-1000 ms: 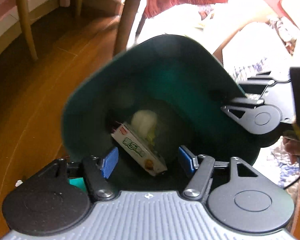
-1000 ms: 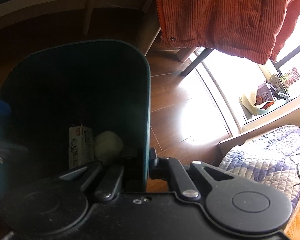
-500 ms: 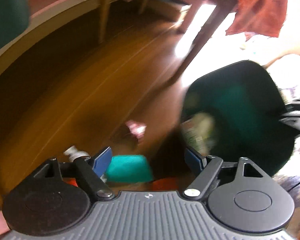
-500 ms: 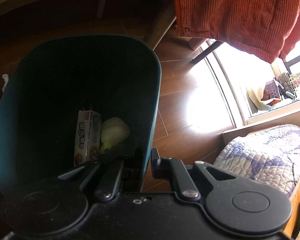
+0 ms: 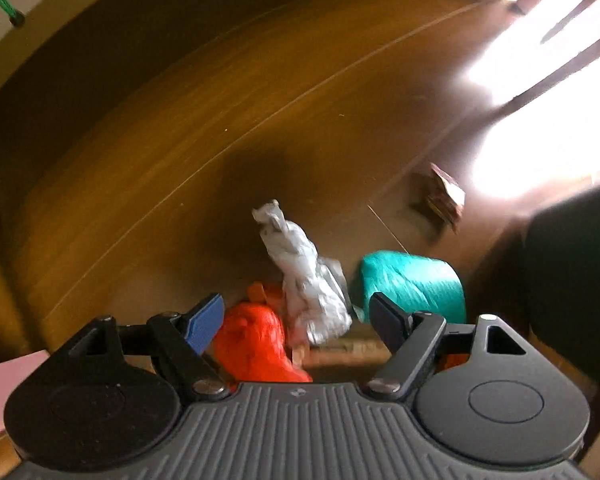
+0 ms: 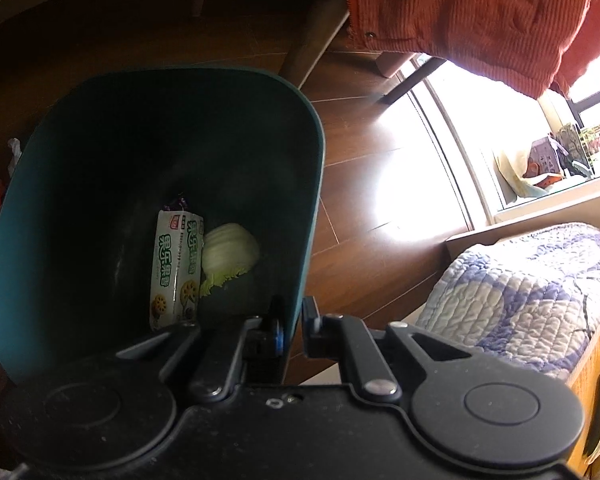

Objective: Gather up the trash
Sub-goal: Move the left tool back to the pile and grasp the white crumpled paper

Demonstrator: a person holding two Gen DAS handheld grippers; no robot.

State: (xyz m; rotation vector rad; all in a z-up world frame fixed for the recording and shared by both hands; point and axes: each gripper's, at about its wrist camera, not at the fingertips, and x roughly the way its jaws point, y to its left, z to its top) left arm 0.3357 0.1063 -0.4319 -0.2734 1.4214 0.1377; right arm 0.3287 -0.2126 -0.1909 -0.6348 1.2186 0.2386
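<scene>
Dark wood floor (image 6: 360, 208) w/ a bright sun patch. An orange corduroy garment (image 6: 480, 12) hangs at top, over a wooden furniture leg (image 6: 312, 36). A quilted blue-white cover (image 6: 532, 296) lies at right, below the window sill (image 6: 556, 196) w/ small items.

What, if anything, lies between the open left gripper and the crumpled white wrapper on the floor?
Nothing visible. The left gripper hangs open over the white wrapper, with clear air between. An orange bag and a teal bag flank the wrapper closely, so the fingers could catch them.
</scene>
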